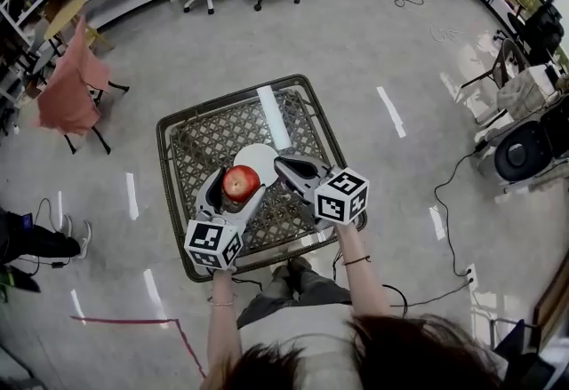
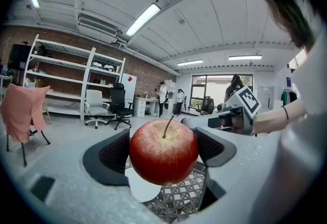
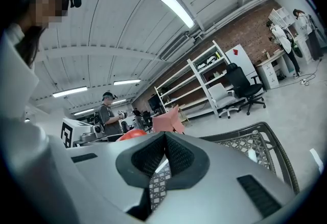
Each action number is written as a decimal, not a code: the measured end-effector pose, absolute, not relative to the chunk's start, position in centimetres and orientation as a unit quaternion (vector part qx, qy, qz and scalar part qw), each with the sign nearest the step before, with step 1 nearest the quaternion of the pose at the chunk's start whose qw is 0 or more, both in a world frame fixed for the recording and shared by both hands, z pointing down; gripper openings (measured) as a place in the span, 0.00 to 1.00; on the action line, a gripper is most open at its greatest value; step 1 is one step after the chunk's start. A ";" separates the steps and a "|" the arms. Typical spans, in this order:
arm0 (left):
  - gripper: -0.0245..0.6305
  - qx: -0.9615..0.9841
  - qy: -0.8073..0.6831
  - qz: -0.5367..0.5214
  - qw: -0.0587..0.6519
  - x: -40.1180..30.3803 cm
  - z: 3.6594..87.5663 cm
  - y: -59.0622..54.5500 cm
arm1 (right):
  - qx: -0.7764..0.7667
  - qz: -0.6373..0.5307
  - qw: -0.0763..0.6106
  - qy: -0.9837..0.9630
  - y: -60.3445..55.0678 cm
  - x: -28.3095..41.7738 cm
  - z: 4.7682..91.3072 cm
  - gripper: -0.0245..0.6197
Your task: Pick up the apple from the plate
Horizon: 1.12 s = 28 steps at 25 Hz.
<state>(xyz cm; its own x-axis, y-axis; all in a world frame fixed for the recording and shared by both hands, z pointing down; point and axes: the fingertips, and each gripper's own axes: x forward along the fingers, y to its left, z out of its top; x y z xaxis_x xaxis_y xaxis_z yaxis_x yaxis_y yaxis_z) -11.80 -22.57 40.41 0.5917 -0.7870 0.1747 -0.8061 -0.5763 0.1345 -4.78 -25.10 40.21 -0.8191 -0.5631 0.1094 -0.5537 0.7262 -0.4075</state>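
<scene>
Gripping apple point(image 2: 163, 151) between left gripper point(image 2: 162, 154) jaws, above plate point(image 1: 258, 157)

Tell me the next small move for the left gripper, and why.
Probably a short, straight lift. The left gripper has its jaws closed on both sides of the apple, and the plate shows just under it, so I can't tell whether the apple is clear of it. The right gripper, jaws together and empty, sits close alongside, so going straight up should avoid bumping it.

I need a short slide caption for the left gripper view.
Left gripper holds a red apple over the white plate.
</scene>
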 end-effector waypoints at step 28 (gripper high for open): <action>0.66 0.892 -0.438 0.044 0.104 -10.4 40.2 -21.3 | -0.291 -0.195 0.007 0.937 -23.5 -4.2 39.6 0.05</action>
<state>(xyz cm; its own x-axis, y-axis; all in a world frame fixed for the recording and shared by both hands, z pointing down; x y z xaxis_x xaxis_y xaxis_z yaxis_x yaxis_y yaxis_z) -10.40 -21.31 40.21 0.6128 -0.7720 0.1687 -0.7901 -0.5951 0.1472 -4.18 -23.52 39.57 -0.8305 -0.5478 0.1007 -0.5425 0.7549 -0.3685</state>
